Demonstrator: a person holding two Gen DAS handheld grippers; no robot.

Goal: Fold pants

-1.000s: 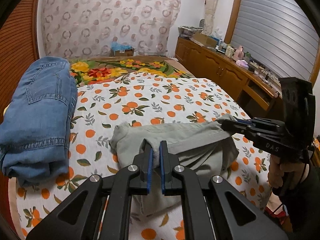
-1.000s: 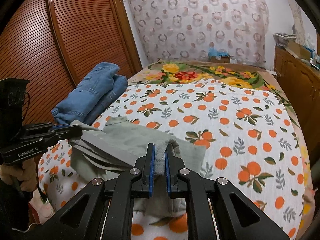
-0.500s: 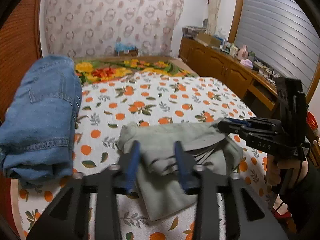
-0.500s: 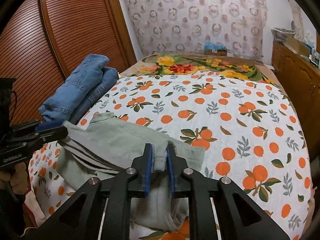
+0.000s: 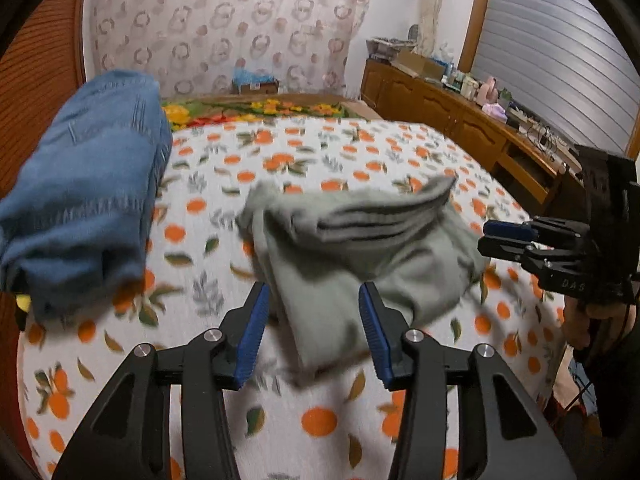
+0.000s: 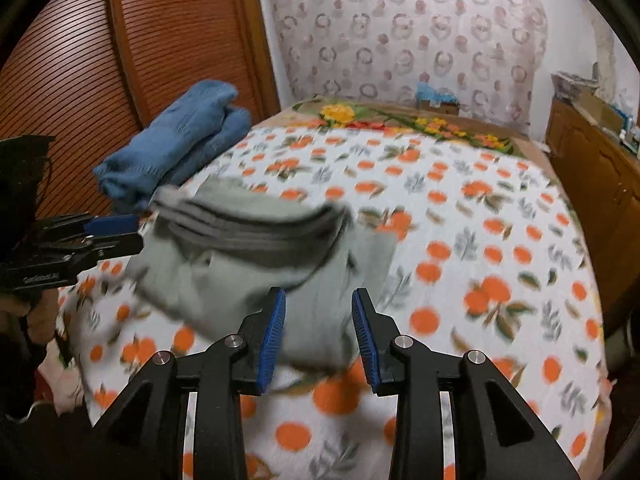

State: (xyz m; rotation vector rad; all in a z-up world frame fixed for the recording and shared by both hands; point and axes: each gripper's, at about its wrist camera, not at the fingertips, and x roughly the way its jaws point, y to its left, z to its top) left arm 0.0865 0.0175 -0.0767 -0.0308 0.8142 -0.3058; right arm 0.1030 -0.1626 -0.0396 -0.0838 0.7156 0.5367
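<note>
The grey-green pants [image 5: 352, 248] lie folded in a loose bundle on the orange-print bedspread [image 5: 304, 152], with striped layers showing along the top edge. They also show in the right wrist view [image 6: 260, 256]. My left gripper [image 5: 314, 334] is open and empty, just short of the bundle's near edge. My right gripper [image 6: 318, 336] is open and empty, at the bundle's near right corner. Each gripper shows from the side in the other's view: the right one [image 5: 516, 240] and the left one [image 6: 108, 232].
A stack of folded blue jeans [image 5: 84, 204] lies on the left side of the bed, also in the right wrist view [image 6: 176, 148]. A wooden louvred wardrobe [image 6: 100, 80] stands left of the bed. A wooden dresser [image 5: 480, 128] with clutter runs along the right.
Both grippers have opened and let go of the grey-green pants, which now lie on the bed. Both have pulled back a little toward the near edge.
</note>
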